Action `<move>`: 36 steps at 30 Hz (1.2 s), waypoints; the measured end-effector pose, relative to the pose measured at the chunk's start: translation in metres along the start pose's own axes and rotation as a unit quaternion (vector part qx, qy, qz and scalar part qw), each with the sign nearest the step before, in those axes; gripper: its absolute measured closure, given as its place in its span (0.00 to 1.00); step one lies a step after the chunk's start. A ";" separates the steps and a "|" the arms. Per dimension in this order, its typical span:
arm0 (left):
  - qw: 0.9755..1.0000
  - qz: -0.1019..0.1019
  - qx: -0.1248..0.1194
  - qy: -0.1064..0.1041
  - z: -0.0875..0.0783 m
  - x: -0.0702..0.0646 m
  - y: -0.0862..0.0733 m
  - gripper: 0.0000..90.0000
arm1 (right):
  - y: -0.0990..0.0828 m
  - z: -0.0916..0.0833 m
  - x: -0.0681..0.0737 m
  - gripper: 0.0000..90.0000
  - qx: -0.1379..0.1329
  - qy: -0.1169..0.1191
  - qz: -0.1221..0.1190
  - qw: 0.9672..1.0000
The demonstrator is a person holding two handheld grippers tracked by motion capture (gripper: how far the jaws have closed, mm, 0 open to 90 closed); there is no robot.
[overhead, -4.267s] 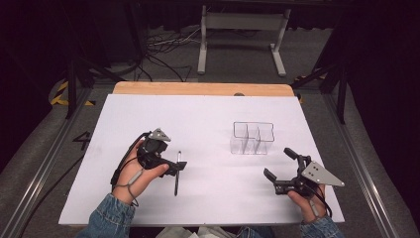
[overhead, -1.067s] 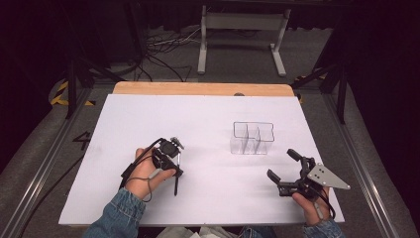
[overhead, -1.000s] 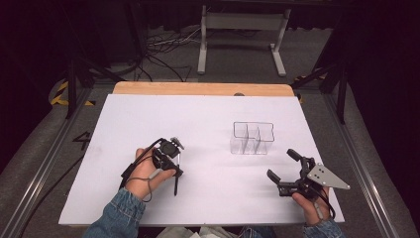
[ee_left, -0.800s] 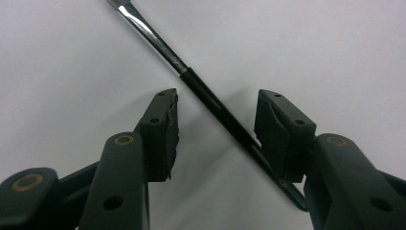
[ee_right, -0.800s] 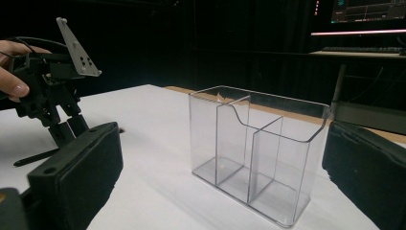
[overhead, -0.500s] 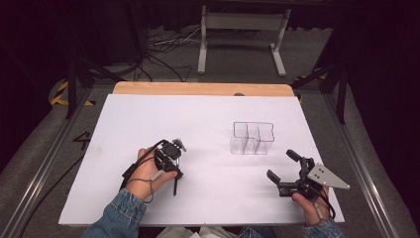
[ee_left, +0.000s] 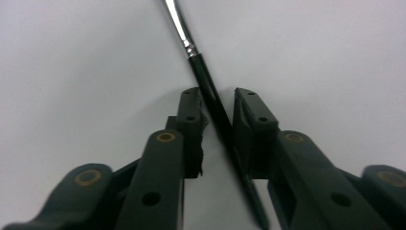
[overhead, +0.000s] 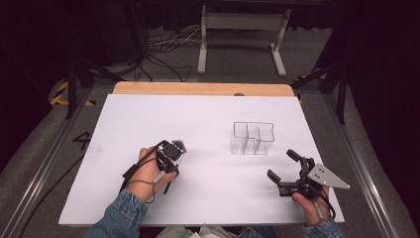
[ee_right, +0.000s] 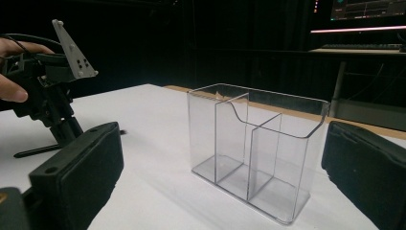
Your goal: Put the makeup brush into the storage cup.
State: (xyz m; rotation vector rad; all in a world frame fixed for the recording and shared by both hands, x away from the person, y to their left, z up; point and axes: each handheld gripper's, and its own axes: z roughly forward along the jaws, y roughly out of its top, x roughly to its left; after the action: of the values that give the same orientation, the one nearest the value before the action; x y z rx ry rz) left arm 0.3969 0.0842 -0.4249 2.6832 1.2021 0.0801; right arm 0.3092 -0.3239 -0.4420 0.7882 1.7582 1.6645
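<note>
A thin paintbrush (ee_left: 210, 91) with a black handle and a silver ferrule lies flat on the white table (overhead: 148, 119). My left gripper (ee_left: 218, 96) points down at it with one jaw on each side of the handle. The jaws stand narrowly open, and a slim gap shows on the left side. From above, the left gripper (overhead: 166, 173) covers most of the brush (overhead: 167, 188). A clear plastic organizer (overhead: 251, 139) with three compartments stands at the right of centre. My right gripper (overhead: 282, 164) rests open near the front right and faces the organizer (ee_right: 253, 143).
The table's bare wooden edge (overhead: 198, 88) runs along the far side. Beyond it are a metal stand (overhead: 241, 29) and cables (overhead: 163, 44) on the floor. The right gripper view also shows the left hand with its gripper (ee_right: 52, 96) farther off.
The left gripper has shifted over the brush and tipped down, so its jaws now straddle the handle. The right gripper has barely moved.
</note>
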 end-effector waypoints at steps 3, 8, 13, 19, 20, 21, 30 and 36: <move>1.000 -0.002 0.006 0.000 -0.001 -0.001 -0.001 0.93 | 0.001 -0.001 0.000 0.02 -0.002 0.000 0.001 1.000; 1.000 -0.003 0.008 -0.002 -0.001 -0.001 -0.001 0.93 | 0.001 -0.001 0.000 0.02 -0.002 -0.003 -0.002 1.000; 1.000 -0.001 -0.011 -0.018 -0.002 0.002 -0.003 0.93 | 0.001 0.001 0.001 0.02 0.004 0.003 -0.005 1.000; 0.997 0.002 -0.061 -0.038 -0.013 0.004 -0.006 0.93 | 0.003 0.002 0.003 0.04 0.006 -0.007 -0.003 1.000; 0.996 0.004 -0.073 -0.046 -0.016 0.004 -0.007 0.93 | 0.004 0.003 0.003 0.05 0.006 -0.009 -0.003 1.000; 0.995 0.005 -0.084 -0.053 -0.018 0.004 -0.008 0.93 | 0.004 0.003 0.003 0.05 0.006 -0.009 -0.003 1.000; 0.976 0.024 -0.191 -0.101 -0.037 0.012 -0.020 0.93 | 0.008 0.004 0.006 0.06 0.008 -0.001 0.002 1.000; 0.958 0.044 -0.255 -0.125 -0.042 0.015 -0.028 0.93 | 0.013 0.005 0.009 0.06 0.009 0.014 0.003 1.000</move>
State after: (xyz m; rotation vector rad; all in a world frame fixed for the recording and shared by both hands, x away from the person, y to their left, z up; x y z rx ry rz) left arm 0.3806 0.1200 -0.3903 2.2122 0.8444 0.0518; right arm 0.3079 -0.3134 -0.4296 0.7813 1.7935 1.6739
